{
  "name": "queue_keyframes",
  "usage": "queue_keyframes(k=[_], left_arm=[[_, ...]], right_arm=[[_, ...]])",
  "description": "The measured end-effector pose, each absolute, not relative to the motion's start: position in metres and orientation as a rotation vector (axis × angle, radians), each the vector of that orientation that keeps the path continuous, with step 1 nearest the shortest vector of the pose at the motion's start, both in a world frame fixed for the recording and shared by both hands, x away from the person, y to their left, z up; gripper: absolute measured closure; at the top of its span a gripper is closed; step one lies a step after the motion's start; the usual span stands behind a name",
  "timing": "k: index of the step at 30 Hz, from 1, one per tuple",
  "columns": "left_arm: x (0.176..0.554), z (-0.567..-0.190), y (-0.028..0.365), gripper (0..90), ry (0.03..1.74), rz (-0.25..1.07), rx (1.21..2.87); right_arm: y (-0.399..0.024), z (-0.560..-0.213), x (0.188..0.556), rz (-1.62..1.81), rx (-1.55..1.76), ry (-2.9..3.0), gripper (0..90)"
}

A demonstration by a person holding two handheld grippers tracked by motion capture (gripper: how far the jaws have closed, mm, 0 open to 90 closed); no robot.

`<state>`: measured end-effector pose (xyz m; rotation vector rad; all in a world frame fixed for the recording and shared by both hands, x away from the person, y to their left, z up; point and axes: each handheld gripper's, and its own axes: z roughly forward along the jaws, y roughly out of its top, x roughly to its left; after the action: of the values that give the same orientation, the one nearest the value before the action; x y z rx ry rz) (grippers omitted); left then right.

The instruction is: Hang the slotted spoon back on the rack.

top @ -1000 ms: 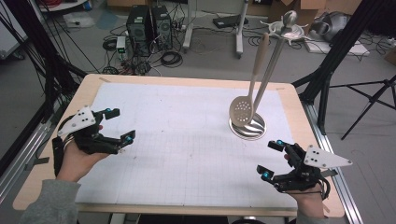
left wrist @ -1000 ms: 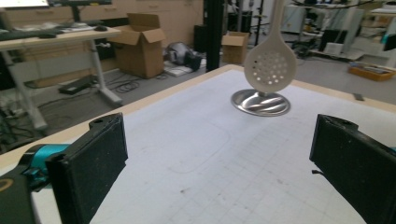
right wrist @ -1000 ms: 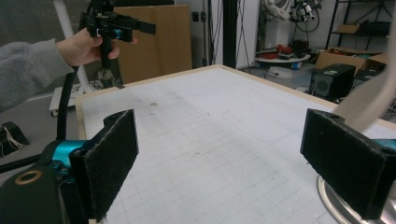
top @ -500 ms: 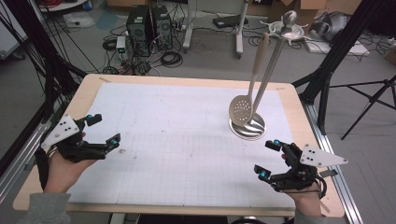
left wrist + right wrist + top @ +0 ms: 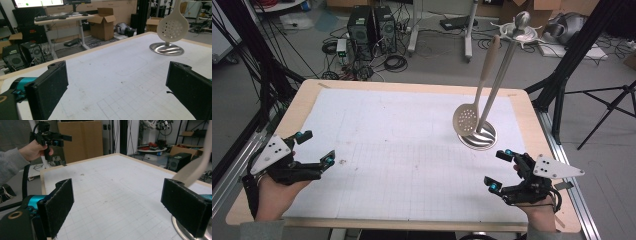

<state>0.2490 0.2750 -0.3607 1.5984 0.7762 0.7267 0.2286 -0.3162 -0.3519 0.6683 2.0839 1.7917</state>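
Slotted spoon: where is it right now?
In the high view, the slotted spoon hangs from the stand at the table's far right, ahead of the right gripper.

Slotted spoon hangs on stand (far right); both hand-held grippers gape, empty.

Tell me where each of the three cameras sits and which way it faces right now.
High view: above the person's side, looking forward and down on the table; both hands with the left claw and right claw show.
Left gripper view: rides the left claw, looking across the table at the slotted spoon hanging on its stand; own jaws open.
Right gripper view: rides the right claw, facing the left hand; own jaws open.
Shared: the high view and left gripper view both show spoon and stand.
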Motion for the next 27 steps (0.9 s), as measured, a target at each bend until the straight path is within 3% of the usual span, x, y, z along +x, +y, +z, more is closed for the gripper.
queue_keyframes(k=[27], left_arm=[[0.229, -0.388, 0.299, 4.6, 0.874, 0.694, 1.563]], right_arm=[[-0.317, -0.356, 0.231, 1.794, 0.696, 2.076, 10.2]])
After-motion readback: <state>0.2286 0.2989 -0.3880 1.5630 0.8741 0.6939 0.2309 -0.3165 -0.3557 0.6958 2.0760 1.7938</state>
